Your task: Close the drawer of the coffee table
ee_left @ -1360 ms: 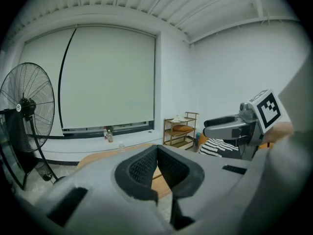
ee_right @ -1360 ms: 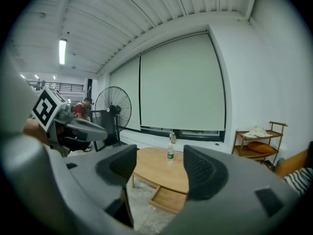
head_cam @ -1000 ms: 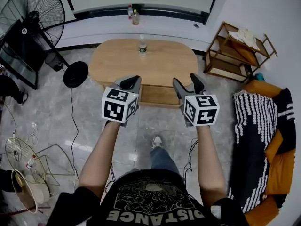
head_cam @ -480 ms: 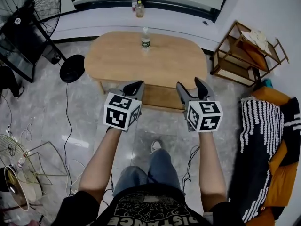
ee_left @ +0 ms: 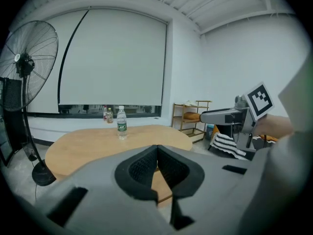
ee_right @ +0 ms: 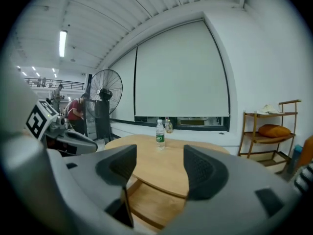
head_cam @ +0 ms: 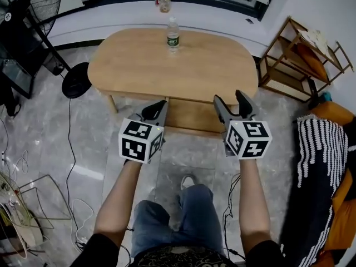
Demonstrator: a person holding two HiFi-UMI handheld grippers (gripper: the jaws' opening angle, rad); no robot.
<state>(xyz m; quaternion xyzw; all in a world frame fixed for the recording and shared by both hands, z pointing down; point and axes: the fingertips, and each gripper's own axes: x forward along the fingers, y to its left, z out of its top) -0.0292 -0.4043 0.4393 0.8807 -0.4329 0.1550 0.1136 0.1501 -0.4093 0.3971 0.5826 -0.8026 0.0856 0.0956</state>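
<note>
The oval wooden coffee table [head_cam: 139, 65] stands ahead with its drawer [head_cam: 189, 117] pulled out toward me under the near edge. My left gripper [head_cam: 156, 109] hangs just before the drawer's left part, its pads pressed together with nothing between them. My right gripper [head_cam: 232, 102] hovers at the drawer's right end, jaws apart and empty. In the left gripper view the shut gripper [ee_left: 157, 154] faces the table [ee_left: 83, 146]. In the right gripper view the open gripper [ee_right: 160, 164] frames the table [ee_right: 146, 148] and the drawer [ee_right: 151, 204] below it.
A water bottle [head_cam: 173, 36] stands at the table's far edge. A big floor fan [head_cam: 30, 7] is at the far left, a wooden shelf [head_cam: 303, 60] at the right, an orange sofa with a striped blanket [head_cam: 322, 166] nearer right. Cables lie on the floor at left.
Both grippers have sunk lower and come nearer the drawer front. The table now looks larger and closer. The jaws stand as before.
</note>
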